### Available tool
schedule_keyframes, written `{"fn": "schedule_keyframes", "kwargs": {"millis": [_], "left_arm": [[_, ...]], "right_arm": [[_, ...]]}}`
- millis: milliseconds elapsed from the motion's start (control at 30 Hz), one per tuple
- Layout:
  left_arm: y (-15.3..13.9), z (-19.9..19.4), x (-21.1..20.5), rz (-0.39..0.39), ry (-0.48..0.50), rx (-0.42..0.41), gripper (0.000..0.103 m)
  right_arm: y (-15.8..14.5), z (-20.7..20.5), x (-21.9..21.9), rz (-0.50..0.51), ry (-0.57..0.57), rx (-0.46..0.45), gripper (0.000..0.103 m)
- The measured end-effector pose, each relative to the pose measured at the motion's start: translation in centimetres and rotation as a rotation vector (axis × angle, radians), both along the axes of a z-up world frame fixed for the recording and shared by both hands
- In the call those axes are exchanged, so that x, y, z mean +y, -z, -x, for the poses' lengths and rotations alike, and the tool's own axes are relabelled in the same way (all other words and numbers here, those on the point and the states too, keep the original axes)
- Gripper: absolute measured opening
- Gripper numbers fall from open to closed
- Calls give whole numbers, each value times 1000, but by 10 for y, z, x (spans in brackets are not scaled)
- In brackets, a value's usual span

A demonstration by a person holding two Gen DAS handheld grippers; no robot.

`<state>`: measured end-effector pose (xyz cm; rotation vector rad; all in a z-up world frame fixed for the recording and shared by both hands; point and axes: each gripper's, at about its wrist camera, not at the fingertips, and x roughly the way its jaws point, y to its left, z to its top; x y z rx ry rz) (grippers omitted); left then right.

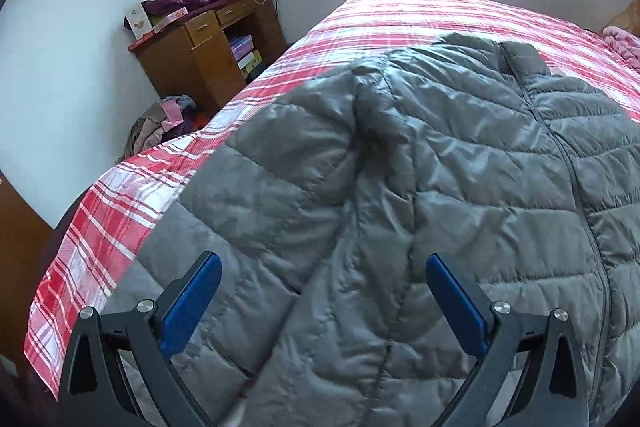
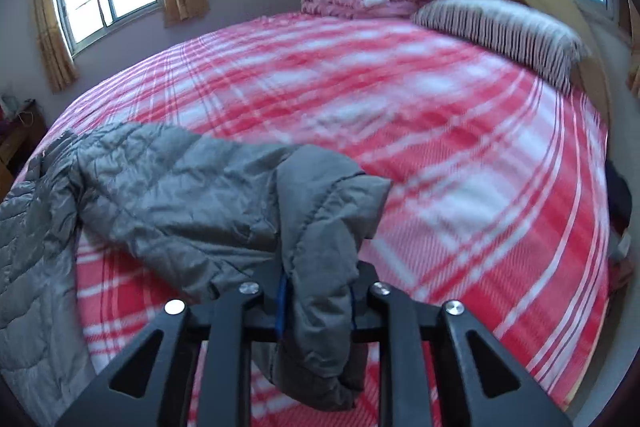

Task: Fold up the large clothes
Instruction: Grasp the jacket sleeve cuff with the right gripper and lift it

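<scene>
Bed (image 2: 460, 155): one jacket (image 1: 460, 167) on it.
Left gripper (image 1: 324, 291): fingers wide apart, empty.
Right gripper (image 2: 316, 303): fingers clamped on sleeve (image 2: 320, 227).

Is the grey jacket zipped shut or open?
Shut, as far as visible: on the grey jacket the zipper runs closed down the front.

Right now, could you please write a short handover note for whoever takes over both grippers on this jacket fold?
Left gripper: open, holding nothing, hovering over the grey puffer jacket.
Right gripper: shut on the sleeve, lifted off the plaid bedspread.
The jacket lies front up with its zip closed, near the foot of the bed.
Done: left-side sleeve looks folded in over the body.
Left: probably bring the held sleeve across the body, then fold the jacket over.
</scene>
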<state>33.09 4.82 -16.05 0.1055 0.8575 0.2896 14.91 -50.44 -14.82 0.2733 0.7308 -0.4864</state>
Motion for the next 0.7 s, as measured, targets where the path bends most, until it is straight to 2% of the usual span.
{"fn": "schedule_keyframes", "kwargs": {"millis": [200, 400, 533, 700], "left_arm": [[-14, -12, 7, -5, -7, -16, 102], [-25, -15, 9, 28, 2, -35, 102], [-26, -12, 10, 45, 16, -41, 102], [-23, -9, 20, 48, 12, -40, 102]], "right_arm": [[-51, -29, 32, 131, -86, -81, 22], [-85, -69, 112, 246, -269, -135, 21], [-90, -86, 174, 298, -404, -147, 21], [-76, -102, 252, 345, -564, -138, 20]]}}
